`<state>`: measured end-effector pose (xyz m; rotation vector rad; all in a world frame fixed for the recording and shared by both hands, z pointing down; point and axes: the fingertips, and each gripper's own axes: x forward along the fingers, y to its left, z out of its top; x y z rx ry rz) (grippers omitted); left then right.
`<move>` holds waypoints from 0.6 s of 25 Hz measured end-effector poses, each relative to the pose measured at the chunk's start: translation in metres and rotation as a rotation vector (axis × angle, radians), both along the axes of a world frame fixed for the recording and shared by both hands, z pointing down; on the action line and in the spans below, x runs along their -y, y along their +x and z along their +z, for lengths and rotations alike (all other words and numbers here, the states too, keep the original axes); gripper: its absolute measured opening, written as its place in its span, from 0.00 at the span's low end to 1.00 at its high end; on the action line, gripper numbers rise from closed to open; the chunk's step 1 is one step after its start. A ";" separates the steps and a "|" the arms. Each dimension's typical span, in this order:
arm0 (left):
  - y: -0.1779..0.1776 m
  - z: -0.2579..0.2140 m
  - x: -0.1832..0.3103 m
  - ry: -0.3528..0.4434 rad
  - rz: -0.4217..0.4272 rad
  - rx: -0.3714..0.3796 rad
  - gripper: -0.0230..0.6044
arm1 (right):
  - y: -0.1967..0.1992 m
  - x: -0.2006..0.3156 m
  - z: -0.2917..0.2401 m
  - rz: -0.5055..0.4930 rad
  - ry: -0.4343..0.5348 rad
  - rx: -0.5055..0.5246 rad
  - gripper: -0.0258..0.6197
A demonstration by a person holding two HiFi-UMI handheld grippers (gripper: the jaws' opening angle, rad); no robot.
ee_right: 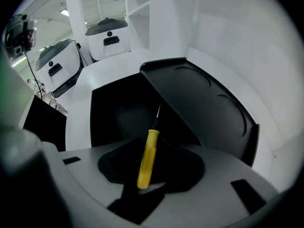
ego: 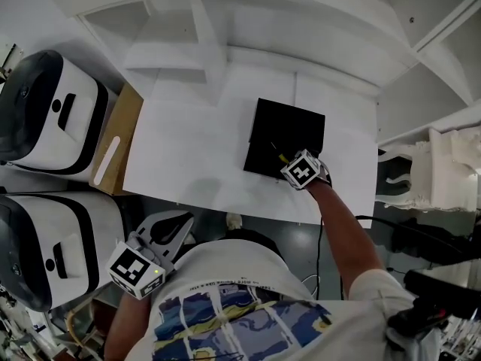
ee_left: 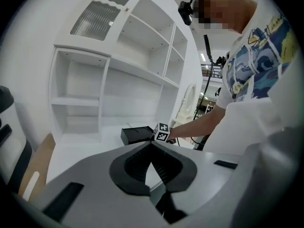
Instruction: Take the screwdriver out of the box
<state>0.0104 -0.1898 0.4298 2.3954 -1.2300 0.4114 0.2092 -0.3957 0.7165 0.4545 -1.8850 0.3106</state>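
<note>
Screwdriver [ee_right: 147,156] — just one — lies in one open black box [ee_right: 114,115]

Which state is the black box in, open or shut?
Open: the black box has its lid raised, showing the yellow-handled screwdriver inside.

Looks like a lab: two white rounded machines with dark lids [ego: 49,117] left of a white open-shelf unit [ee_left: 118,80], black cables [ego: 428,241] right.
</note>
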 end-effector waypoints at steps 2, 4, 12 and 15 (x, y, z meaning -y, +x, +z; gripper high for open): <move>-0.001 0.001 -0.001 -0.008 -0.009 0.002 0.06 | 0.000 0.006 0.009 -0.001 0.008 0.002 0.28; -0.001 0.002 0.000 -0.011 -0.016 0.004 0.06 | -0.002 0.008 0.013 -0.003 0.007 0.004 0.28; -0.007 0.001 0.002 -0.013 -0.025 0.003 0.06 | -0.007 0.007 0.002 0.000 0.001 0.003 0.21; -0.009 0.001 0.001 -0.010 -0.020 0.002 0.06 | -0.006 0.006 0.003 0.000 -0.004 -0.002 0.19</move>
